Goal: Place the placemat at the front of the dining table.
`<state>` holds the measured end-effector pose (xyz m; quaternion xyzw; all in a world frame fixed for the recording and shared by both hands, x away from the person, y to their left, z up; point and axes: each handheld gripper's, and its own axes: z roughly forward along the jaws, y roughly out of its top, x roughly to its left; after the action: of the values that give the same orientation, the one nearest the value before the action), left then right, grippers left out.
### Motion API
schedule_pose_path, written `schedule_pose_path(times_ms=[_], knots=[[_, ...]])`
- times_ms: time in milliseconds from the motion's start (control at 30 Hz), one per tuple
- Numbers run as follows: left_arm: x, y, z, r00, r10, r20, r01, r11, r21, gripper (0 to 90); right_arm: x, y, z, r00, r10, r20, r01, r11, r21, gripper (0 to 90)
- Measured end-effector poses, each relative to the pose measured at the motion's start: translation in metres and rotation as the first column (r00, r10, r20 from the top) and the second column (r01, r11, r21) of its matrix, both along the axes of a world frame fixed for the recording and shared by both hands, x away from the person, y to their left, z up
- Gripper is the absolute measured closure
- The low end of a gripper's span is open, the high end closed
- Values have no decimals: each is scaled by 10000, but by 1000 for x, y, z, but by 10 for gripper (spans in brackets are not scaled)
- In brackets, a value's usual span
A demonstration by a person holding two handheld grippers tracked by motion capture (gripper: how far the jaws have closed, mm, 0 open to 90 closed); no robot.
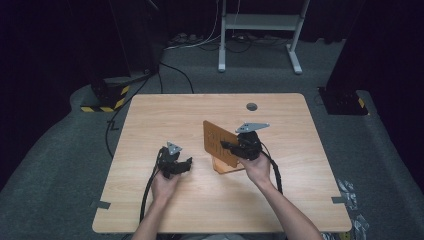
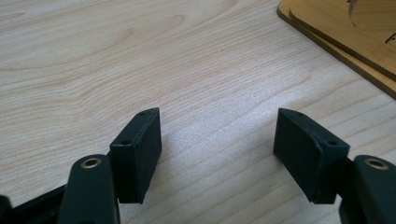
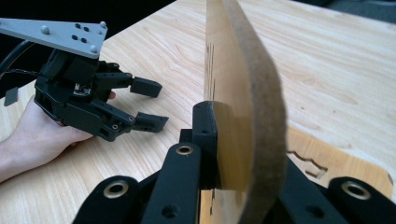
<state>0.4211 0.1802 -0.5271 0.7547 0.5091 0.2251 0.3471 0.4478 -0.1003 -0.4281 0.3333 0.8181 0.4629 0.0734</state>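
Wide wooden surface (image 1: 165, 200), and above its middle the board (image 1: 218, 139) stands on edge over a flat board (image 1: 226, 165), clenched in the right gripper (image 1: 229, 146); the left gripper (image 1: 186, 163) has fingers (image 2: 138, 151) released, nothing between — thin edge could slip and drop

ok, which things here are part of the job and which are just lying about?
In the job:
- upright wooden board, clamped on edge by the right hand-held gripper
- flat wooden board under it
- left hand-held gripper, open, nothing between its jaws

Lying about:
- grey disc on the table
- white frame on the floor
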Motion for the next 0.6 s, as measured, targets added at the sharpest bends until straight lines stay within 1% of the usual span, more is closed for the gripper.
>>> schedule_pose_path(times_ms=[167,267,367,433,467,500,567,600], knots=[[0,0,0,10000,-4,9,4,10000,-7,323,3,-10,1,9999,-121,-121,121,9999,51,860],[0,0,0,10000,-3,8,3,10000,-8,322,2,-14,2,9999,-126,-84,126,9999,-16,860],[0,0,0,10000,-2,9,2,10000,-9,322,2,-20,5,9996,-242,-122,242,9997,51,860],[0,0,0,10000,-2,11,2,10000,-9,323,2,-25,6,9994,-350,-82,351,9993,99,859],[0,0,0,10000,-7,14,7,10000,-3,322,2,-29,8,9988,-480,-60,480,9988,50,859],[0,0,0,10000,6,13,-6,10000,-26,323,2,-31,9,9986,-521,69,521,9986,-42,859],[0,0,0,10000,3,12,-3,10000,-20,323,1,-32,9,9984,-540,156,542,9985,-101,859],[0,0,0,10000,-5,7,5,10000,-9,322,1,-34,11,9985,-533,118,534,9985,-92,859]])
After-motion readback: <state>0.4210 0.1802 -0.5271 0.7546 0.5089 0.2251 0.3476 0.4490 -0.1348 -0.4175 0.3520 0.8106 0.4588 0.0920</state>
